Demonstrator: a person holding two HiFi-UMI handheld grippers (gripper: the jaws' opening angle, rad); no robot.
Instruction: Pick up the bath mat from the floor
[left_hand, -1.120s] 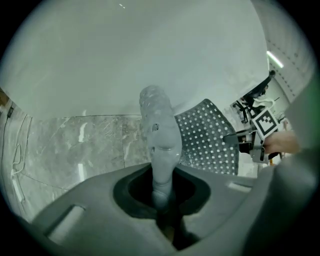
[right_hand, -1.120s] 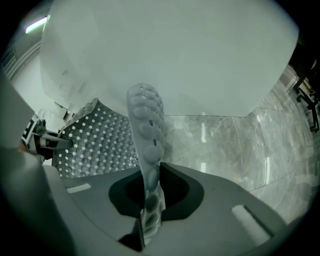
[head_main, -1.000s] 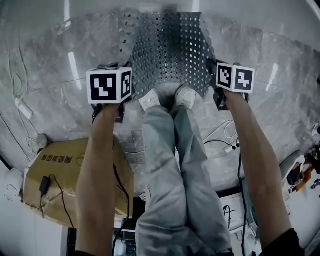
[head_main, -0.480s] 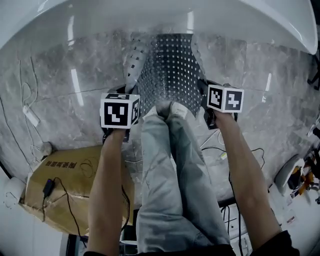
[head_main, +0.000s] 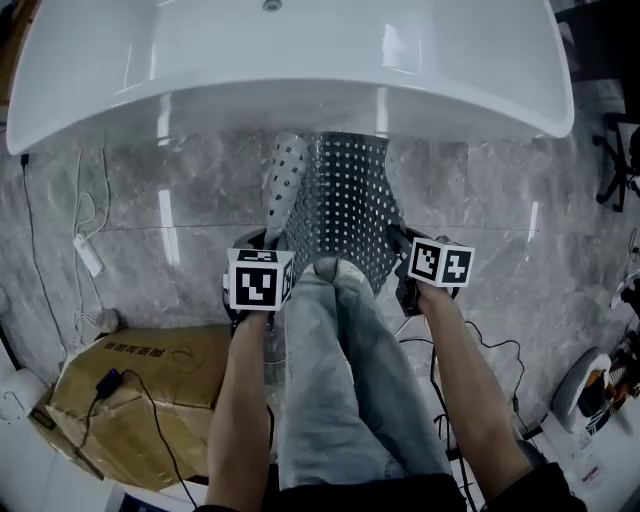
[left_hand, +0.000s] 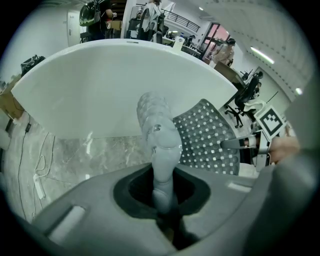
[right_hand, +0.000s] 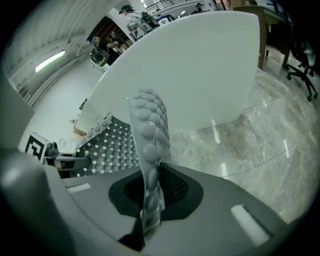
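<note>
- Bath mat (head_main: 345, 200), grey and dotted with holes, hangs lifted between both grippers in the head view, in front of the white bathtub (head_main: 290, 60) and over the marble floor (head_main: 150, 200). The left gripper (head_main: 265, 245) has its left edge and the right gripper (head_main: 398, 245) its right edge.
- Left gripper view: the jaws pinch a folded edge of the mat (left_hand: 159, 145).
- Right gripper view: the jaws clamp the mat's bumpy edge (right_hand: 148, 145), which stands upright.

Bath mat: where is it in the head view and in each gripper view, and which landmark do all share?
Head view: bath mat at centre, just below the bathtub.
Left gripper view: bath mat at centre, rising from the jaws, spreading right.
Right gripper view: bath mat centre-left, rising from the jaws, spreading left.
Shared landmark: the white bathtub.
</note>
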